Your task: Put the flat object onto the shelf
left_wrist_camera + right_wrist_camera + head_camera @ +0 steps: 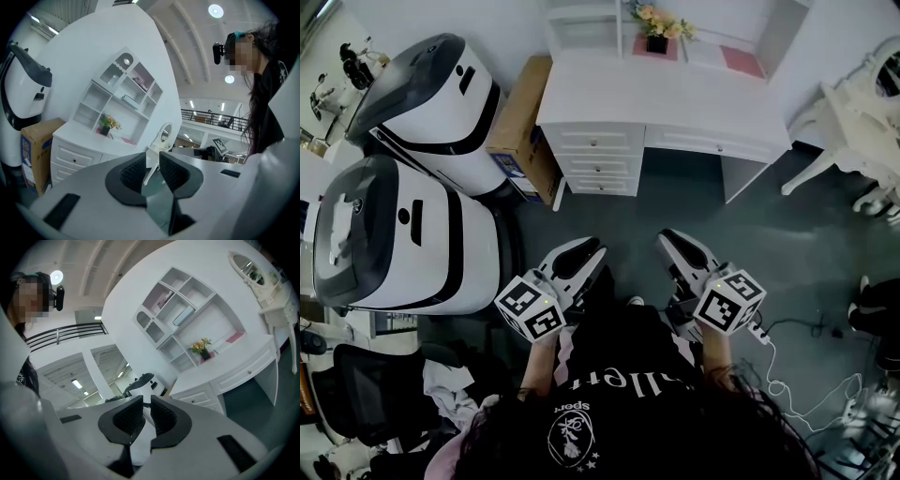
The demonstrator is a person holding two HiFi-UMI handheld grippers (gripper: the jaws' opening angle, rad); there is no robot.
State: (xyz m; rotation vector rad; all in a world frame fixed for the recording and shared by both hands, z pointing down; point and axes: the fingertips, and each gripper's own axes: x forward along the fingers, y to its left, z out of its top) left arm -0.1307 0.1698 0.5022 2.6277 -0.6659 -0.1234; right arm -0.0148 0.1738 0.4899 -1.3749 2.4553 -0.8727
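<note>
A white desk (675, 103) stands ahead of me, with a white shelf unit (123, 96) of open compartments on its top. Two flat pink objects (741, 61) lie on the desk top either side of a small flower pot (657, 37). A flat pale object (183, 315) leans inside one shelf compartment. I hold both grippers low over the dark floor, well short of the desk and pointing at it. My left gripper (586, 251) is shut with nothing in its jaws, and so is my right gripper (673, 240). The left fingers (133, 171) and right fingers (129, 418) hold nothing.
Two large white-and-black machines (403, 239) stand at the left, with a cardboard box (523, 127) between them and the desk. A white ornate chair (853, 131) is at the right. Cables (797, 375) trail on the floor at my right. A black office chair (366, 389) is at the lower left.
</note>
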